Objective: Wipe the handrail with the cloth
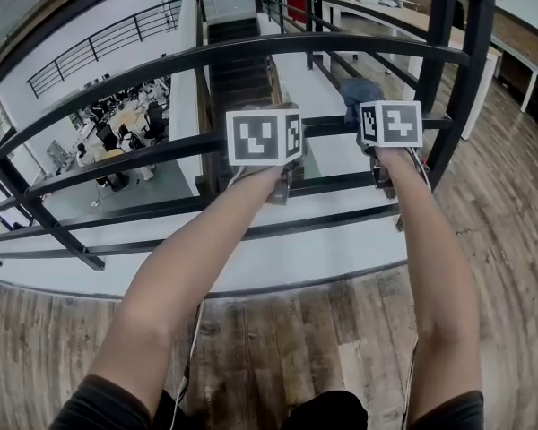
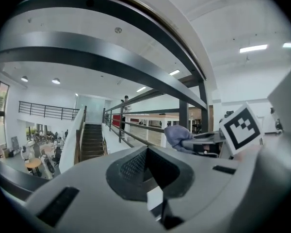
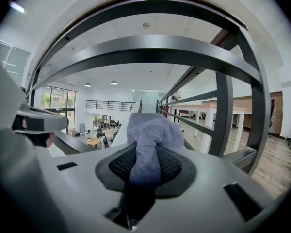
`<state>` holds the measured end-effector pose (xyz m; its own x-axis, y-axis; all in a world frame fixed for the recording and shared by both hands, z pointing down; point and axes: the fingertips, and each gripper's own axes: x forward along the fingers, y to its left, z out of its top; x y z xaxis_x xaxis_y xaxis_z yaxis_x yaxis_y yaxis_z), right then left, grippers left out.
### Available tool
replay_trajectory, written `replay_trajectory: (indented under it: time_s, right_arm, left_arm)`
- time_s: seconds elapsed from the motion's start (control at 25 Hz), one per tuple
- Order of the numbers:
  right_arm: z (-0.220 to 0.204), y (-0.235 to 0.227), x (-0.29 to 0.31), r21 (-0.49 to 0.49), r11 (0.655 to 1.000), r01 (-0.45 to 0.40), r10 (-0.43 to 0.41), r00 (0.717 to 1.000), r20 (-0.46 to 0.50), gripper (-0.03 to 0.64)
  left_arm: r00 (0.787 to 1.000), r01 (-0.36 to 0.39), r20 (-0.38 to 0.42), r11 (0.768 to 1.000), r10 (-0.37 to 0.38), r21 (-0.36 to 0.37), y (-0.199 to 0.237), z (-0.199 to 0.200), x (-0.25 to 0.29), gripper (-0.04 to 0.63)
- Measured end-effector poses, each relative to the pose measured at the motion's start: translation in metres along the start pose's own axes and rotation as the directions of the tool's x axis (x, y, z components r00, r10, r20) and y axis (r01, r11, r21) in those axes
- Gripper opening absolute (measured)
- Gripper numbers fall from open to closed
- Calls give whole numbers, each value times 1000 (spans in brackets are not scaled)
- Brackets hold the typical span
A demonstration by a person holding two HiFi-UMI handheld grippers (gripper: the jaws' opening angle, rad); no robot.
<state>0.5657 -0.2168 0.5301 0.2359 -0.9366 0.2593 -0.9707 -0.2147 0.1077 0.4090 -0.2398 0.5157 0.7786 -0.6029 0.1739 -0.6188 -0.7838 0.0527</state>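
Gripping: the right claw (image 3: 145, 171) is clamped on a blue-grey cloth (image 3: 150, 130), which bunches up out of the jaws and folds forward over them.
Left claw: the left claw (image 2: 146, 166) has its jaws pressed together with nothing visible between them. It is held just left of the right one, at about the same height.
Cloth position: in the head view the cloth pokes out beyond the right claw, level with the middle bars (image 1: 251, 54) of the railing and well below the top rail. Whether it touches a bar cannot be told.
Handrail: the handrail (image 3: 145, 6) arches across overhead in both gripper views, and neither claw is on it.
Post: a black upright post (image 1: 448, 79) stands just right of the right claw.
Beyond: a staircase (image 1: 238, 70) and a lower office floor lie far past the bars, and wood flooring (image 1: 278, 330) is near the person.
Progress: this looks like an early stage. The cloth is in hand and brought up to the railing, but no wiping contact with the top rail shows.
Left to do: likely raising the cloth onto the handrail and running it along the length. No view shows whether any stretch is already clean.
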Motion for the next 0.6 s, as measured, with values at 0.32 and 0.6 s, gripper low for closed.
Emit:
replay_trajectory:
  time_s: [0.32, 0.6]
  right_arm:
    - [-12, -104, -1, 2, 996, 90, -90, 996, -8, 98]
    - [-19, -169, -3, -4, 986, 169, -169, 985, -23, 98]
  left_arm:
    - [997, 73, 1, 997, -74, 37, -75, 9, 52, -2]
    - [994, 106, -11, 993, -105, 57, -120, 4, 80, -2]
